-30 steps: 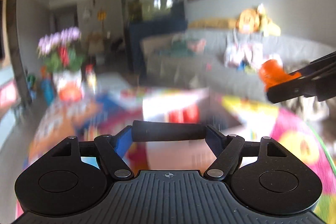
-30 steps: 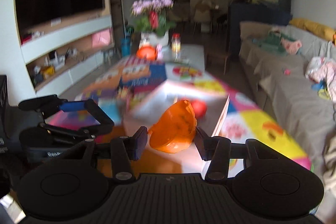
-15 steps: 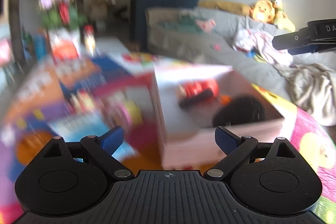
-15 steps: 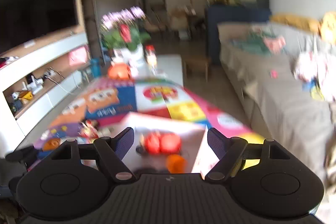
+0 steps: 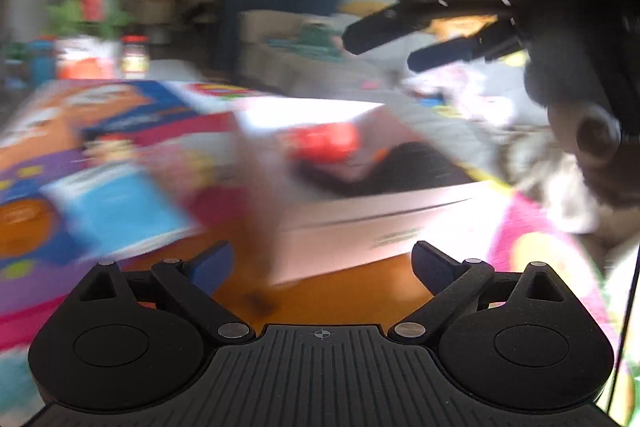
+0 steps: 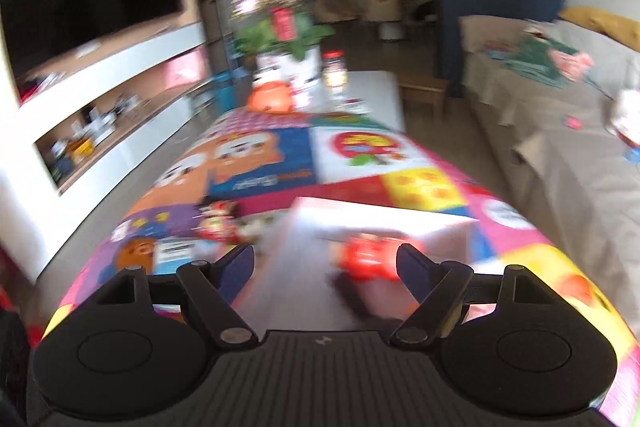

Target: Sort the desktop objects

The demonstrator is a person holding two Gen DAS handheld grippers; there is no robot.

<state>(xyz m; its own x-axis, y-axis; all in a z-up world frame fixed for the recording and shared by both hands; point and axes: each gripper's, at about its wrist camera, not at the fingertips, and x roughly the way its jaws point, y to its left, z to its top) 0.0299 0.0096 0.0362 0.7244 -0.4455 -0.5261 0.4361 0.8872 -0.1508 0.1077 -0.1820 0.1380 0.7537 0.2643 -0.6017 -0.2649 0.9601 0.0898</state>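
A living room with a sofa and a potted flower surrounds the counter (image 6: 352, 155), which wears a bright cartoon-patterned cloth. On it sits a white open box (image 5: 384, 211) holding a red toy (image 6: 370, 259). A small red-and-white figurine (image 6: 218, 223) lies loose on the cloth, at ten o'clock from the right hand-held gripper (image 6: 325, 267) and nearer the left hand-held gripper (image 5: 322, 263), from which it lies at eleven o'clock. Both have their jaws spread wide and hold nothing. The figurine's long axis is lost in blur.
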